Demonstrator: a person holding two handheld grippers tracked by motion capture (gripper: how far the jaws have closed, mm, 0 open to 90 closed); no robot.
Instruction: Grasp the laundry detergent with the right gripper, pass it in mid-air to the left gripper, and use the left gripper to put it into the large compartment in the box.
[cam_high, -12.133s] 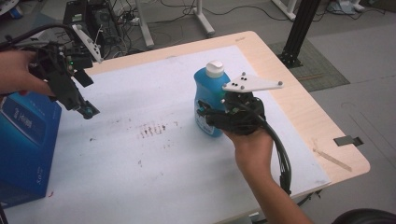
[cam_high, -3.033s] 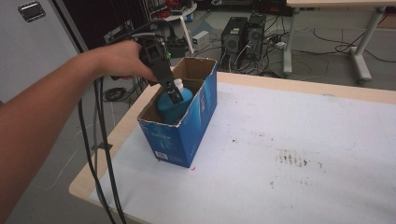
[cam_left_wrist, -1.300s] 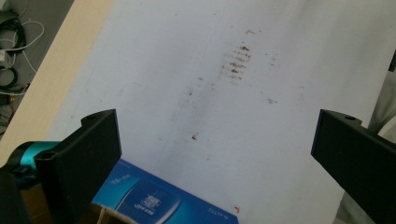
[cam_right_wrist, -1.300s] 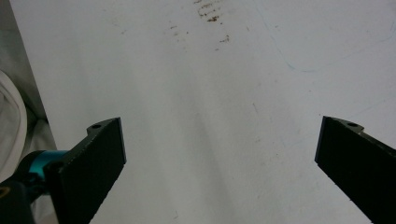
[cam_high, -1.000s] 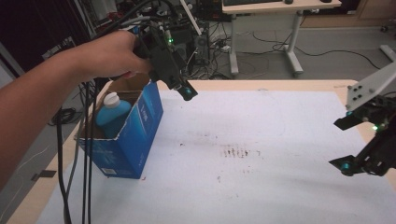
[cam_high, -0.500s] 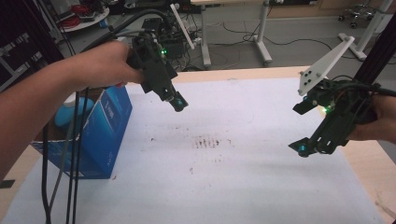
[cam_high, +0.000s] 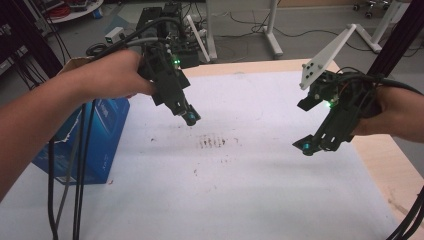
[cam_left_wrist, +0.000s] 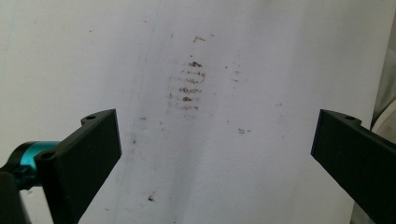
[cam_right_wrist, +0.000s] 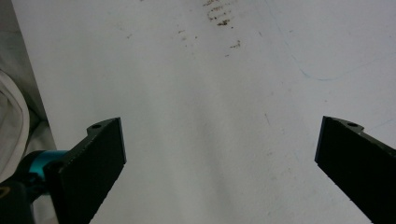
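— How far along are you looking?

— Your surface (cam_high: 240, 200) is lying bare but for some brown smudges (cam_high: 214, 141). The blue box (cam_high: 100, 145) is standing at its left edge, near your left hand; I can't tell what is sitting inside it.

— And the grippers?

— Your left gripper (cam_high: 190, 118) and right gripper (cam_high: 311, 146) are hovering over the surface, jaws spread wide, gripping nothing. To my eye, the packing is looking finished.
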